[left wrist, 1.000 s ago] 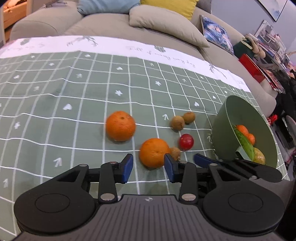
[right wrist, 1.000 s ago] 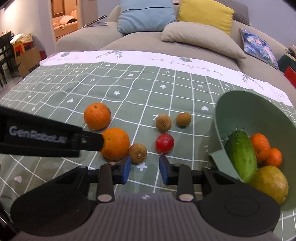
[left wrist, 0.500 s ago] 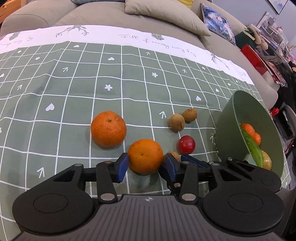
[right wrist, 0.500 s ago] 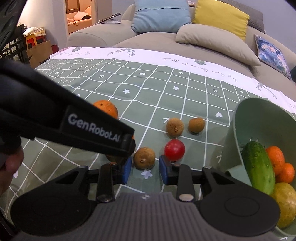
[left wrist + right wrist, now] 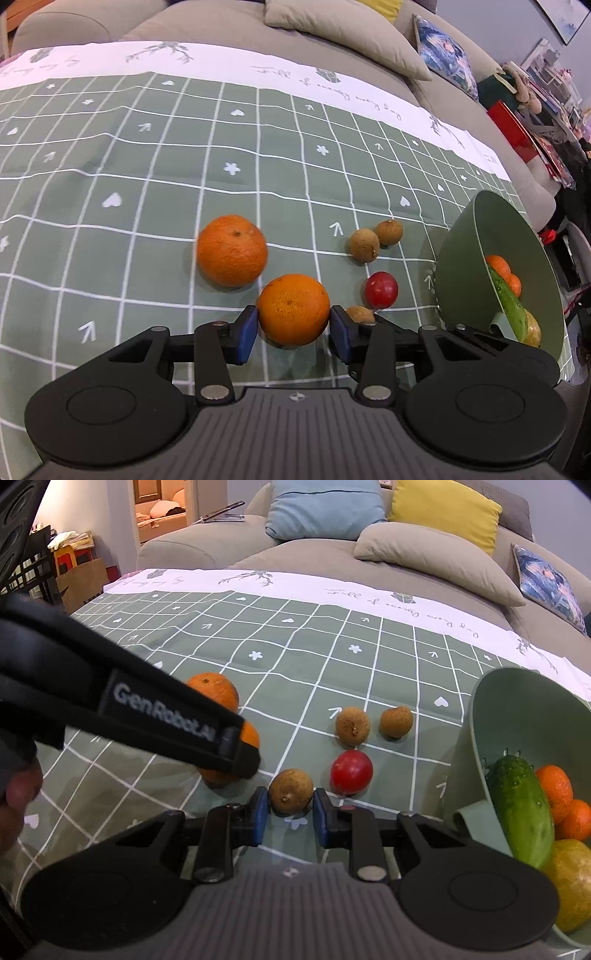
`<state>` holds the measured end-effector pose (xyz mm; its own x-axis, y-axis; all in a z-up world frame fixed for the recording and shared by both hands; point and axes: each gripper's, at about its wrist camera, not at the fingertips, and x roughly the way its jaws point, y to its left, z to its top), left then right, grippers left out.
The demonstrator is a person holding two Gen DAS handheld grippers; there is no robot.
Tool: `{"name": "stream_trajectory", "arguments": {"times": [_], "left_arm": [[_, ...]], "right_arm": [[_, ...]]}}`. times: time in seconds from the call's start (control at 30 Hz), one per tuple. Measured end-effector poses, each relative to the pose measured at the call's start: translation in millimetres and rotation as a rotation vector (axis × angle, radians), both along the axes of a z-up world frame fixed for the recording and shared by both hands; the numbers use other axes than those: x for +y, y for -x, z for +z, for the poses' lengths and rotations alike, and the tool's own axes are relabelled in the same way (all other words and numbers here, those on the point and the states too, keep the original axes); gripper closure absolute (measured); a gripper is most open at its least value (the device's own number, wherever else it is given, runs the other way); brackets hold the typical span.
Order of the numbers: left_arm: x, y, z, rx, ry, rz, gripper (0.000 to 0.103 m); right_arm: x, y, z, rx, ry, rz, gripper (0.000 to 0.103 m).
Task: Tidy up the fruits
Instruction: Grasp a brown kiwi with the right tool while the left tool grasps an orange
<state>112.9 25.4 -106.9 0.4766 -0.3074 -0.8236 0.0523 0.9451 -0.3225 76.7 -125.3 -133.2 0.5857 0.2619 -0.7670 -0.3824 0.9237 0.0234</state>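
My left gripper [image 5: 293, 328] is open around the near orange [image 5: 293, 308], its blue pads at the fruit's sides. A second orange [image 5: 232, 250] lies just beyond on the green checked cloth [image 5: 147, 192]. My right gripper [image 5: 290, 814] is open, with a small brown fruit [image 5: 290, 791] between its pads. A red fruit [image 5: 351, 771] and two more brown fruits [image 5: 352, 725] [image 5: 396, 722] lie past it. The green bowl [image 5: 517, 709] at right holds a cucumber [image 5: 521, 812], small oranges [image 5: 556, 786] and a yellow-green fruit [image 5: 572, 878].
A grey sofa [image 5: 332, 554] with blue, yellow and beige cushions stands behind the table. In the right wrist view the left gripper's black arm [image 5: 147, 716] crosses the left side, hiding most of the near orange. Clutter and a red box [image 5: 513, 125] stand at far right.
Both grippers have moved forward and down. The left pads now flank the near orange; the right pads now flank the small brown fruit.
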Motion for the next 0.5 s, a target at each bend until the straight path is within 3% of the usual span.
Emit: {"name": "stream_trajectory", "arguments": {"times": [0.2, 0.5], "left_arm": [[10, 13, 11, 0.002, 0.037, 0.044, 0.056], [2, 28, 43, -0.059, 0.080, 0.030, 0.056]], "right_arm": [[3, 15, 16, -0.015, -0.007, 0.043, 0.081], [-11, 35, 54, -0.060, -0.049, 0.048, 0.082]]}}
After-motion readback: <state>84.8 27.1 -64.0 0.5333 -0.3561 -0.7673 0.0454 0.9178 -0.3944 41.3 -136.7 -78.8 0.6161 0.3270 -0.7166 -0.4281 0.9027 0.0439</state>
